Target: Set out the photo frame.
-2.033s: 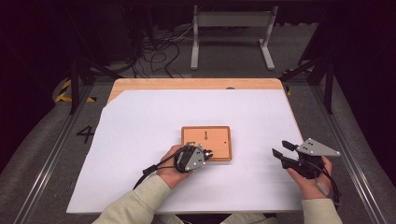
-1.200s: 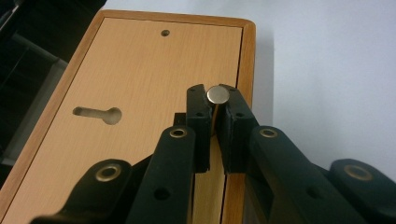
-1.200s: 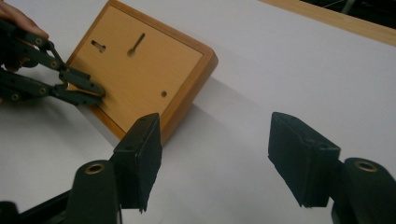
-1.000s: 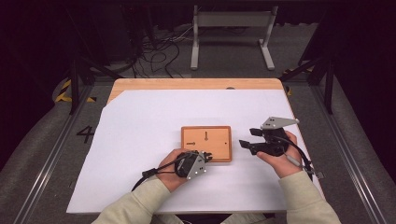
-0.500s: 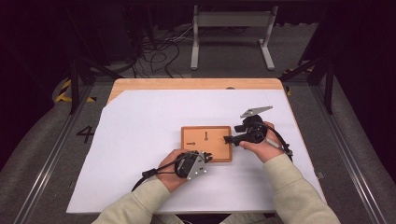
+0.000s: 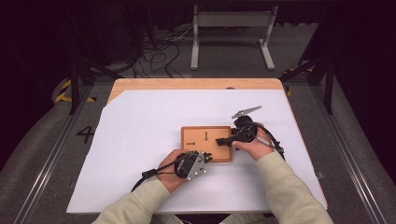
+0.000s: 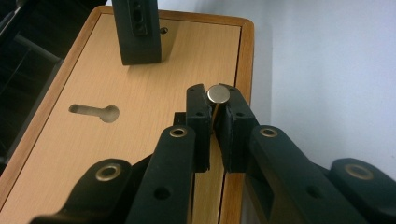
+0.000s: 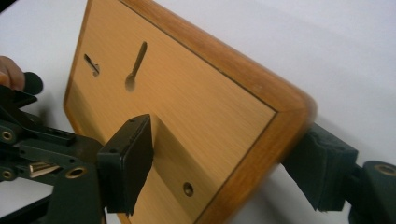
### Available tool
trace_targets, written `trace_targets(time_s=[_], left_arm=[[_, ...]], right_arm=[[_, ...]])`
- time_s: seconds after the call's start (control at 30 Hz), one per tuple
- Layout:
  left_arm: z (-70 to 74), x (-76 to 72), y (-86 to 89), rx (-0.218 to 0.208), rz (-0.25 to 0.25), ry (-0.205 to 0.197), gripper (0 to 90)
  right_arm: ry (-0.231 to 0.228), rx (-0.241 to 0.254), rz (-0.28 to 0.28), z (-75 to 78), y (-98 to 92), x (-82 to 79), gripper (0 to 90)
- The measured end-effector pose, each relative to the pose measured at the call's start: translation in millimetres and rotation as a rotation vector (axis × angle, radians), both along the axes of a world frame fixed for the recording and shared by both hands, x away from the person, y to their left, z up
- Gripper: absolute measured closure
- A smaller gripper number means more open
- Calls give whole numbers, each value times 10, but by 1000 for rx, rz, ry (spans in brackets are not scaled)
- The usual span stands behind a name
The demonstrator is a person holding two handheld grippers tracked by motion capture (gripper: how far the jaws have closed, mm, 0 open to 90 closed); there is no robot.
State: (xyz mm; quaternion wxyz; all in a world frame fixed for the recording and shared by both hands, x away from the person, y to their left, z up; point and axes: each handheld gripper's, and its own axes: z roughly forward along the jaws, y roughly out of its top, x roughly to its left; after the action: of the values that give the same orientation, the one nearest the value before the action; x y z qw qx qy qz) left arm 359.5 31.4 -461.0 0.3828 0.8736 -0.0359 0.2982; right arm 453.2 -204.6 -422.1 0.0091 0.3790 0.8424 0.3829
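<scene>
Right now my left claw (image 7: 214, 122) is clenched on a small metal pin (image 7: 218, 94), its flat round silver head showing just above my 2 pads, the shank hidden between them. From above, that claw (image 6: 207, 157) sits at the near edge of the wooden board (image 6: 196, 134), which lies flat on the white sheet (image 6: 140, 121) near the middle of the table.

My right claw (image 8: 219, 172) has just been opening, and its jaws now straddle the board's right edge, 1 jaw over the top face and the other outside the rounded rim; I judge the pads are not pressing yet. In the high view this claw (image 6: 223, 141) reaches in from the right.

The pin is hard, smooth and light, so I expect it to slip or twist if my grip eases; holding it just under the head, as I do, seems best. The board (image 8: 187, 107) looks stiff, solid and light enough to shift when pushed, hence a steadying pinch across its edge makes sense. Its face carries 2 keyhole slots (image 8: 135, 65), 1 of them close ahead of my left claw (image 7: 95, 112), and a small round hole (image 8: 188, 189).
</scene>
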Motion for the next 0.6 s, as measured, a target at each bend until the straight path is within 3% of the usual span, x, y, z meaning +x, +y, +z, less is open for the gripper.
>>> trace_targets(time_s=[0.3, 0.5, 0.6], left_arm=[[7, 15, 7, 1, -2, 8, 837], [16, -24, -5, 19, -3, 1, 824], [25, -17, 8, -5, -4, 48, 803]], right_arm=[[34, 27, -4, -32, 0, 26, 291], [56, 53, 3, 17, -76, 19, 386], [44, 43, 17, 59, -86, -10, 410]])
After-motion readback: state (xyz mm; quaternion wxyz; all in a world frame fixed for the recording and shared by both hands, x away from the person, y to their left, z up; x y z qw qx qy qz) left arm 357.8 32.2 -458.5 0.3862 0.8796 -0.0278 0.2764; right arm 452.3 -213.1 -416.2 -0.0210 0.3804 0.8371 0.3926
